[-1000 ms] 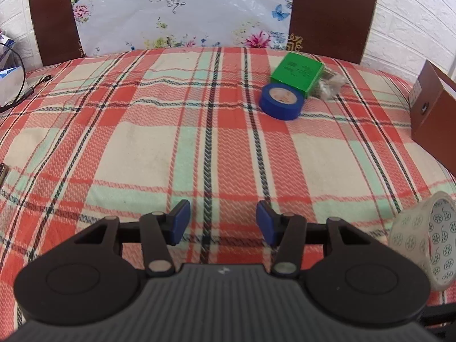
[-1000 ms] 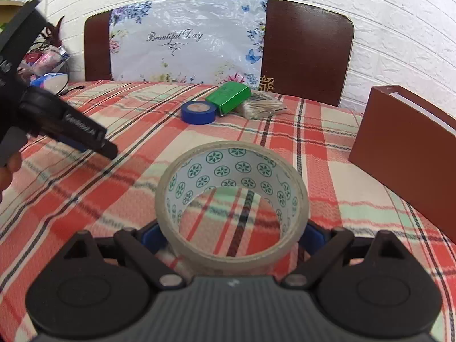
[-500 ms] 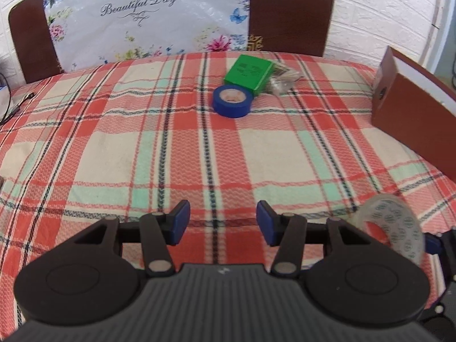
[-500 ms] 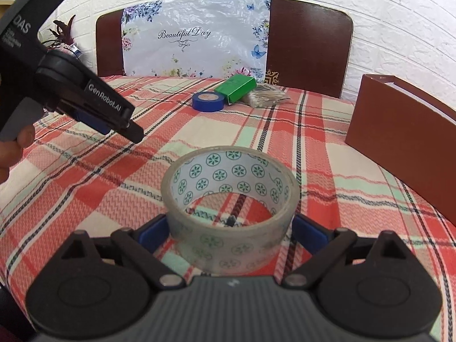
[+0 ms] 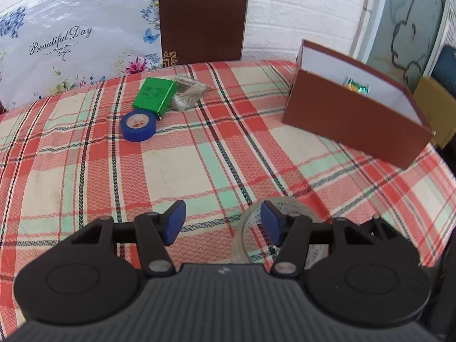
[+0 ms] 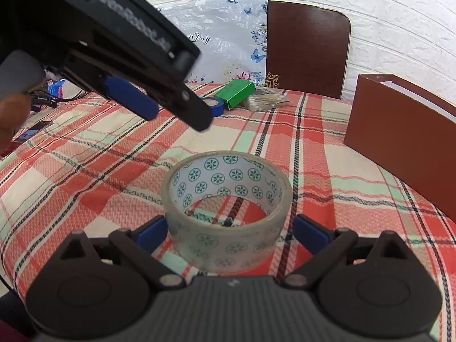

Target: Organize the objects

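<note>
- Plaid tablecloth [image 5: 176, 168] in red, cream and green covers the surface; white brick wall [image 6: 399, 28] and dark chair back [image 6: 306, 48] behind.
- Right gripper [image 6: 230, 232]: jaws spread, pads flanking the clear tape roll [image 6: 228, 213]; left pad just beside it, right pad slightly apart.
- Left gripper [image 5: 222, 222]: jaws spread and holding nothing, with the clear roll partly hidden behind the right finger.
- Blue tape roll [image 5: 138, 125], green box [image 5: 154, 95] and clear packet [image 5: 188, 92]: grouped at 11 o'clock.
- Brown box [image 5: 353, 122]: open-topped, at 2 o'clock.
</note>
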A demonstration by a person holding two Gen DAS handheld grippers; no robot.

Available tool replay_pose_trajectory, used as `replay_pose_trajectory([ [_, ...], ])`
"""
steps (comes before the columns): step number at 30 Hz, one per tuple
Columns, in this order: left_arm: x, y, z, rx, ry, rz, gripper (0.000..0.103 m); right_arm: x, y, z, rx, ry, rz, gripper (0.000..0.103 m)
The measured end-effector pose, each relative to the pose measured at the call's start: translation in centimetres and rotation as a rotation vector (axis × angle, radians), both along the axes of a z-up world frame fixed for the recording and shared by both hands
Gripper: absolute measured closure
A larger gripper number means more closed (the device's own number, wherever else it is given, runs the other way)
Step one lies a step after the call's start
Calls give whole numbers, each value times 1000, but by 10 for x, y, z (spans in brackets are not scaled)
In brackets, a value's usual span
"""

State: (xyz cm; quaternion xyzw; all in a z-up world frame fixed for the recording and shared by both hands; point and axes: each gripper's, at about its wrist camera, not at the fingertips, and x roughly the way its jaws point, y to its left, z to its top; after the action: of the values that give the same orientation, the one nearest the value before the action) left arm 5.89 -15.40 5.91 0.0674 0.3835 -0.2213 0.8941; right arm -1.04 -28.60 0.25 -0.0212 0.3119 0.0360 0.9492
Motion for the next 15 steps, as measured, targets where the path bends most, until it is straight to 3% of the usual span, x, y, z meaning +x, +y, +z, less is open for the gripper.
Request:
replay_pose_trajectory([
  [5,6,-6,-25,63,79,-25,47,1,-3,0,17,7,8,6],
  [6,7,-8,-30,70,98,-36,52,2,-3,-1,23,10,13,8],
  [8,7,-10,-36,51,140,-63,75,2,-3,-1,32,11,26,11],
  [9,7,-12,-36,38,152,-76,81,2,-3,-1,27,7,28,11],
  [15,10,-37,-10,45,77,-125,84,-3,-7,7,-31,-70,-6,12],
])
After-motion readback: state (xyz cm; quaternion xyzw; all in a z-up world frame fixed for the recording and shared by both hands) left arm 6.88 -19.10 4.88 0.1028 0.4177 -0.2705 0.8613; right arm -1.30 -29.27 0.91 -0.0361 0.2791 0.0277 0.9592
